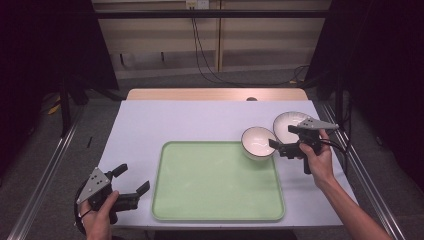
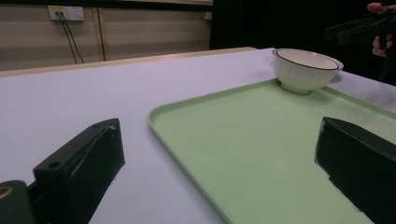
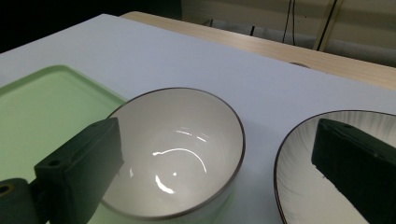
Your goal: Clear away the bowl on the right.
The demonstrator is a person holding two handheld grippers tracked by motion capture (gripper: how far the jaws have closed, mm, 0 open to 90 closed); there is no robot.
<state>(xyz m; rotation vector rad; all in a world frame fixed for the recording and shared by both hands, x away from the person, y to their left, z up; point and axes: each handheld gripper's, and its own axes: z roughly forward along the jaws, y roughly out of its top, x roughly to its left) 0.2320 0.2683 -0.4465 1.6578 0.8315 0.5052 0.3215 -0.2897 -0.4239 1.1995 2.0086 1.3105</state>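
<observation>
Bowl [image 1: 258, 142] sits on green tray's [image 1: 218, 182] upper-right corner; second bowl [image 1: 290, 125] just right, on tabletop [image 1: 165, 120]. My right hand-held gripper [image 1: 284, 140] spread wide above both, empty. Left hand-held gripper [image 1: 131, 181] spread, idle lower left. Likely loading tray; next I'd straddle second bowl's rim, then pinch.

White bowls [image 1: 259, 142]: two, far right, the second [image 1: 290, 124] just beyond.
Green trays [image 1: 218, 181]: one, near centre.
Tables [image 1: 150, 120]: one.
</observation>
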